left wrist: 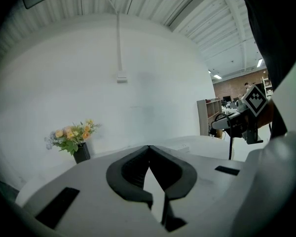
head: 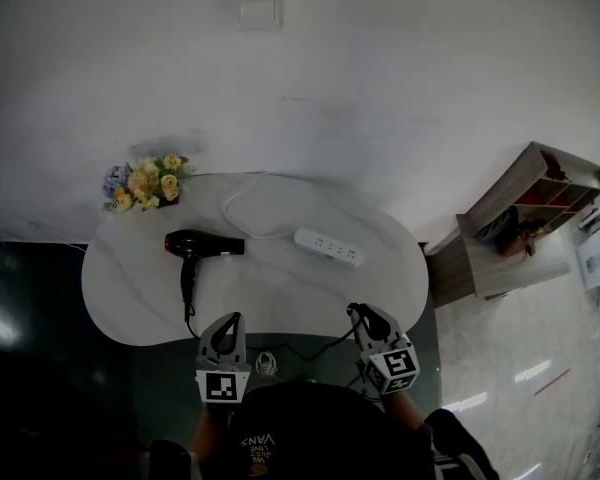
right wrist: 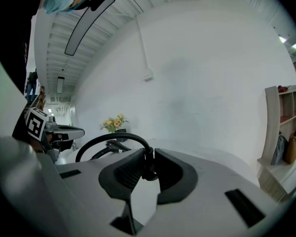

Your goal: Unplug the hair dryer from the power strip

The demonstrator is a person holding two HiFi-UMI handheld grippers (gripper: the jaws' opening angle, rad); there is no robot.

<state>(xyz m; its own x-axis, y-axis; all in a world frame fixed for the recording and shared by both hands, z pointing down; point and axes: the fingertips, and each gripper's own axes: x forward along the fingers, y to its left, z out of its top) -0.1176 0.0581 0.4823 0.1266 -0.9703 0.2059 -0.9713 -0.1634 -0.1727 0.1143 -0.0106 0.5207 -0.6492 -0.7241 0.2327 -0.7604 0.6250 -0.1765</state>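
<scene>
The black hair dryer (head: 202, 245) lies on the left of the white table (head: 130, 298), nozzle to the right. Its black cord (head: 310, 350) runs off the front edge and across to my right gripper (head: 356, 312), which is shut on the cord's plug end (right wrist: 148, 168); the cord (right wrist: 111, 138) arches away to the left. The white power strip (head: 328, 247) lies right of the table's centre with nothing plugged into it. My left gripper (head: 234, 319) hovers at the front edge, shut and empty, its pads (left wrist: 133, 169) touching at the tips.
A vase of flowers (head: 145, 183) stands at the table's back left. The strip's white cable (head: 242, 208) loops towards the wall. A wooden shelf unit (head: 525, 218) stands to the right, and a wall socket (head: 258, 8) is above. The person's body is at the near edge.
</scene>
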